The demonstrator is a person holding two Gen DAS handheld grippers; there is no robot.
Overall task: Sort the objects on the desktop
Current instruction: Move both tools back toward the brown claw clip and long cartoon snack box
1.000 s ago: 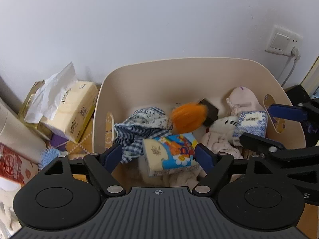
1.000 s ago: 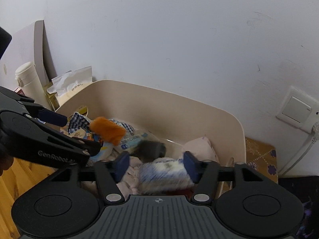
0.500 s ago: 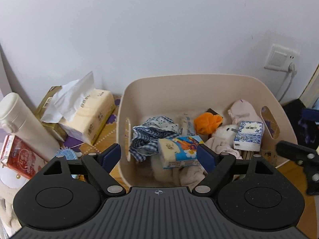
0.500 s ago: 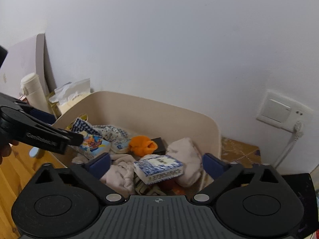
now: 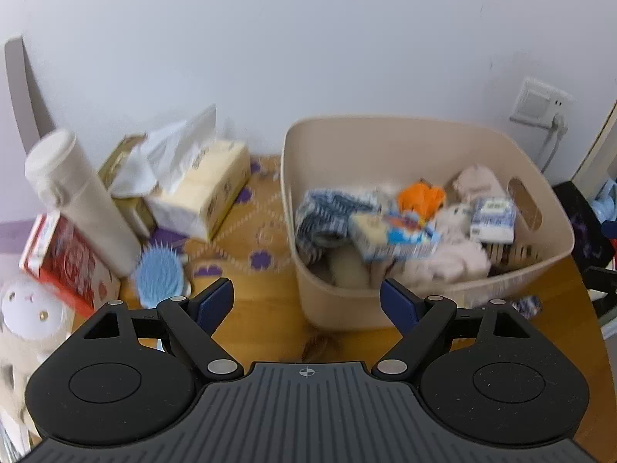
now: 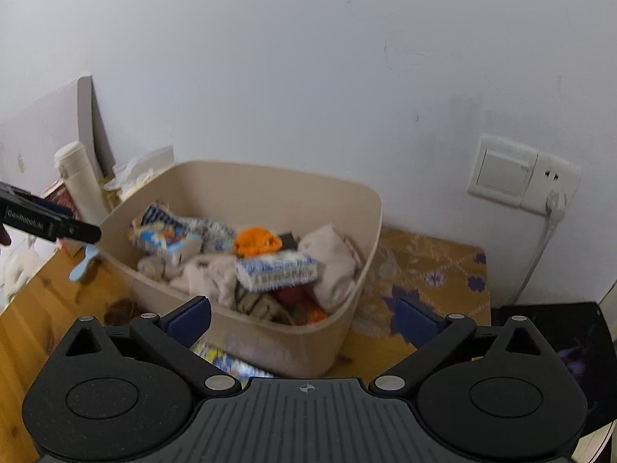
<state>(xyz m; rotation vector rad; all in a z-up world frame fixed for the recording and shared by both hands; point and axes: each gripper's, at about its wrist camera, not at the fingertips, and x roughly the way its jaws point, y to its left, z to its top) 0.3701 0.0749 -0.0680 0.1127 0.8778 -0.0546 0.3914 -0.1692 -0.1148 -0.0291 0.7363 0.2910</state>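
A beige bin (image 5: 385, 125) (image 6: 270, 173) stands against the wall, filled with soft things. Among them are a blue-and-white tissue pack (image 5: 493, 220) (image 6: 275, 270), a colourful cartoon pack (image 5: 397, 235) (image 6: 166, 239), an orange fluffy item (image 5: 420, 196) (image 6: 256, 241) and a checked cloth (image 5: 324, 212). My left gripper (image 5: 306, 297) hangs open and empty in front of the bin's left corner. Open and empty too, my right gripper (image 6: 304, 308) is held back from the bin's near right side. One finger of the left gripper (image 6: 50, 223) shows at the left edge of the right wrist view.
Left of the bin stand a white flask (image 5: 77, 200), a yellow tissue pack (image 5: 200, 189), a red box (image 5: 65, 258), a light blue hairbrush (image 5: 158, 274) and a white plush toy (image 5: 31, 316). A small patterned pack (image 6: 223, 362) lies before the bin. A wall socket (image 6: 520, 173) is at right.
The right jaws opened wide and let go of the blue-and-white tissue pack, which now lies in the bin. Both grippers drew back from over the bin, the left one also leftward.
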